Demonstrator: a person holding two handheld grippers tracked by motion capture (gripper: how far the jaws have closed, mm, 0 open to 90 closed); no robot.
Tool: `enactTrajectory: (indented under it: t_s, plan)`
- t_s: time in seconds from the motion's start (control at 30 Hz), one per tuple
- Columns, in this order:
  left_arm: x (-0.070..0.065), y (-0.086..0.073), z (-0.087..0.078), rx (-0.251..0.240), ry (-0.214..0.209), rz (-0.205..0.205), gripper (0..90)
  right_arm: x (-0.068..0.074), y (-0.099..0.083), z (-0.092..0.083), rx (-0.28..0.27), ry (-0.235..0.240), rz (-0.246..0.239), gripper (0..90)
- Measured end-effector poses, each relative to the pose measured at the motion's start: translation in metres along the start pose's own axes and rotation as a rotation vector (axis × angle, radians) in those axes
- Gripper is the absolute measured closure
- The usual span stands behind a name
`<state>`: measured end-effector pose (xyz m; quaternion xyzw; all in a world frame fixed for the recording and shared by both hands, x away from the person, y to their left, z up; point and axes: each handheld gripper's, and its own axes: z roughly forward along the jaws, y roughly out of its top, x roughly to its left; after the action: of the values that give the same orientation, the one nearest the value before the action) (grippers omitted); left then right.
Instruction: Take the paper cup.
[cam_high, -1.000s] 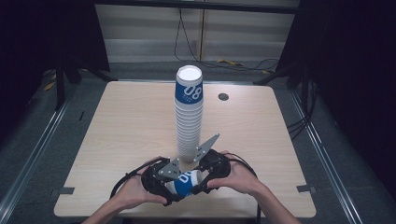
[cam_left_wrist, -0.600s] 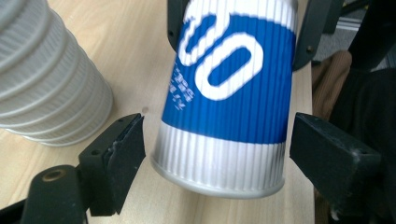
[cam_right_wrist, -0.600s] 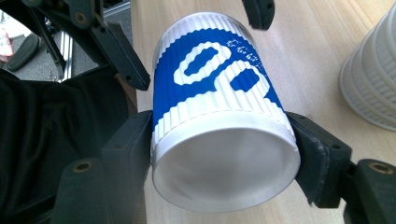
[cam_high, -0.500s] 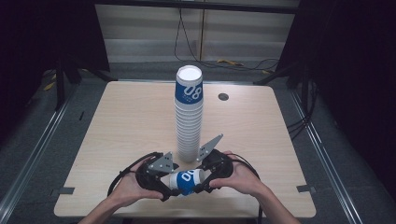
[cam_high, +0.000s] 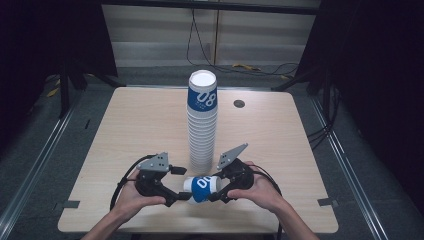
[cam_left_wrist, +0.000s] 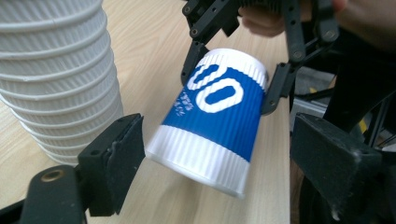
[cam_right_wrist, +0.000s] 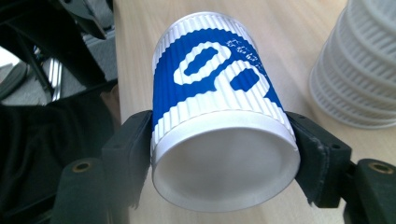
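Observation:
A blue-and-white ribbed paper cup (cam_high: 201, 189) (cam_left_wrist: 210, 121) (cam_right_wrist: 215, 93) lies on its side in the air just above the table's front edge. My right gripper (cam_high: 216, 189) (cam_right_wrist: 224, 140) is shut on the cup's narrow base end, one jaw on each side. The cup's wide rim faces my left gripper (cam_high: 181, 183) (cam_left_wrist: 219, 154), which stands open, its jaws wide apart and clear of the cup. A tall stack of the same cups (cam_high: 202, 125) (cam_left_wrist: 51, 70) (cam_right_wrist: 359, 70) stands upright just behind both grippers.
The wooden table (cam_high: 125, 125) has a small round hole (cam_high: 239, 104) at the back right. Dark floor, metal rails and cables surround it. Bare tabletop lies to the left and right of the stack.
My left gripper has drawn back to the left, away from the cup's rim. The right gripper has kept the cup almost where it was.

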<state>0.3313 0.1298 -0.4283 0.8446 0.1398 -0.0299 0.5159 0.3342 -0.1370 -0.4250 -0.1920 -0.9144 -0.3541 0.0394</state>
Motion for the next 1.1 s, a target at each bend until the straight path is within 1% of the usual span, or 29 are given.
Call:
enactTrajectory:
  t_s: [0.03, 0.07, 0.13, 0.2, 0.3, 0.37, 0.4, 0.47, 0.53, 0.6, 0.63, 0.7, 0.73, 0.77, 0.83, 0.87, 0.93, 1.0, 1.03, 1.1]
  plan:
    - [0.0, 0.0, -0.001, -0.007, 0.01, 0.002, 16.8, 0.0, -0.001, 0.0, -0.015, -0.007, -0.006, 29.2]
    - [-0.001, 0.0, -0.002, -0.014, 0.013, 0.001, 15.9, 0.0, -0.002, -0.001, -0.025, -0.017, -0.002, 29.2]
    - [0.0, 0.001, -0.004, -0.029, 0.02, -0.002, 15.8, -0.001, -0.004, -0.002, -0.046, -0.022, 0.005, 29.2]
    - [0.001, 0.001, -0.005, -0.037, 0.015, -0.007, 15.9, -0.002, -0.006, -0.003, -0.07, -0.03, 0.009, 29.2]
    - [0.002, -0.001, -0.006, -0.05, 0.019, -0.017, 16.3, -0.003, -0.009, -0.007, -0.133, -0.023, 0.015, 29.2]
    - [0.003, -0.001, -0.007, -0.061, 0.02, -0.029, 16.3, -0.003, -0.012, -0.01, -0.183, -0.027, 0.003, 29.2]
    - [0.004, -0.001, -0.009, -0.07, 0.031, -0.026, 16.2, -0.003, -0.013, -0.012, -0.205, -0.026, 0.008, 29.2]
    - [0.006, 0.0, -0.011, -0.088, 0.027, -0.04, 16.2, -0.003, -0.014, -0.014, -0.22, -0.041, 0.009, 29.2]
    - [0.007, 0.0, -0.013, -0.096, 0.032, -0.04, 16.1, -0.003, -0.015, -0.015, -0.243, -0.032, 0.016, 29.2]
    - [0.006, -0.001, -0.014, -0.103, 0.035, -0.041, 16.1, -0.003, -0.015, -0.016, -0.256, -0.038, 0.012, 29.2]
    - [0.006, -0.001, -0.014, -0.105, 0.034, -0.04, 16.1, -0.002, -0.016, -0.015, -0.266, -0.028, 0.012, 29.2]
    - [0.005, -0.002, -0.013, -0.119, 0.032, -0.036, 16.1, -0.002, -0.017, -0.014, -0.279, -0.027, 0.011, 29.1]
    - [0.004, -0.003, -0.012, -0.134, 0.037, -0.036, 16.1, -0.001, -0.018, -0.013, -0.291, -0.011, 0.002, 29.1]
    - [0.003, -0.004, -0.011, -0.146, 0.039, -0.035, 16.1, -0.001, -0.019, -0.012, -0.301, -0.007, -0.005, 29.1]
    - [0.002, -0.005, -0.009, -0.144, 0.026, -0.032, 16.1, 0.0, -0.021, -0.01, -0.307, -0.01, -0.015, 29.1]
    - [0.001, -0.005, -0.008, -0.151, 0.023, -0.038, 16.1, 0.001, -0.022, -0.01, -0.31, -0.009, -0.02, 29.1]
    - [0.0, -0.005, -0.007, -0.158, 0.019, -0.027, 16.1, 0.001, -0.023, -0.009, -0.331, -0.01, -0.028, 29.1]
    - [-0.001, -0.004, -0.007, -0.171, 0.018, -0.031, 16.1, 0.001, -0.024, -0.009, -0.334, -0.014, -0.032, 29.1]
    - [-0.002, -0.003, -0.007, -0.177, 0.018, -0.029, 16.1, 0.001, -0.025, -0.009, -0.35, -0.003, -0.029, 29.1]
    - [-0.002, -0.003, -0.008, -0.186, 0.027, -0.026, 16.1, 0.001, -0.026, -0.009, -0.359, -0.003, -0.03, 29.1]
